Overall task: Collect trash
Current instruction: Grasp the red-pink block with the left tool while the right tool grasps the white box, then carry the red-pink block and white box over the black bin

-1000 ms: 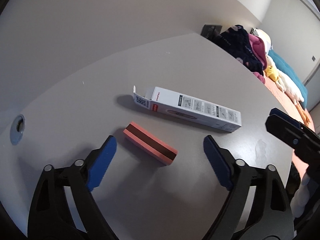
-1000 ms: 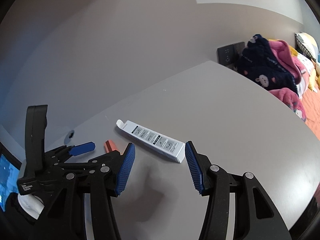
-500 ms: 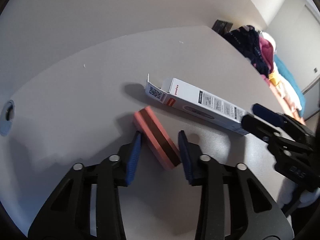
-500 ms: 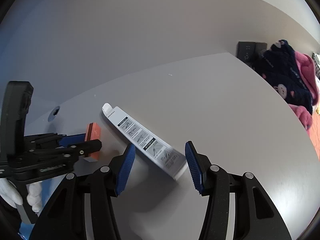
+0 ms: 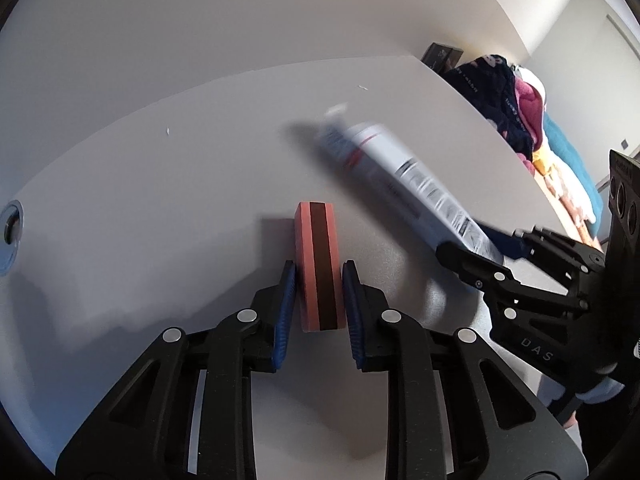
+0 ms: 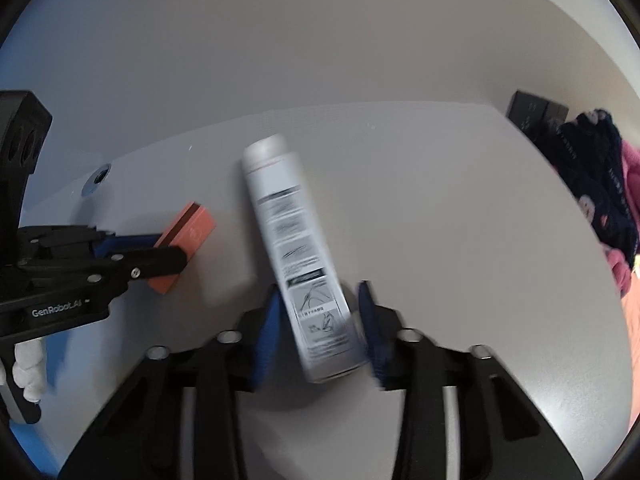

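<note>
As both sets of jaws closed, the left gripper [image 5: 318, 280] clamped its blue pads against the sides of a pink-and-brown box [image 5: 319, 266] on the grey counter [image 5: 160, 220], while the right gripper [image 6: 320, 320] pinched the near end of a long white carton [image 6: 298, 248], blurred and lying just beside it.

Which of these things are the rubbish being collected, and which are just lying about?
Part of the job:
- small pink box with a dark brown stripe, between the left gripper's closing jaws
- long white printed carton, between the right gripper's closing jaws

Just lying about:
- heap of navy and pink clothes
- black wall sockets
- grey table itself
</note>
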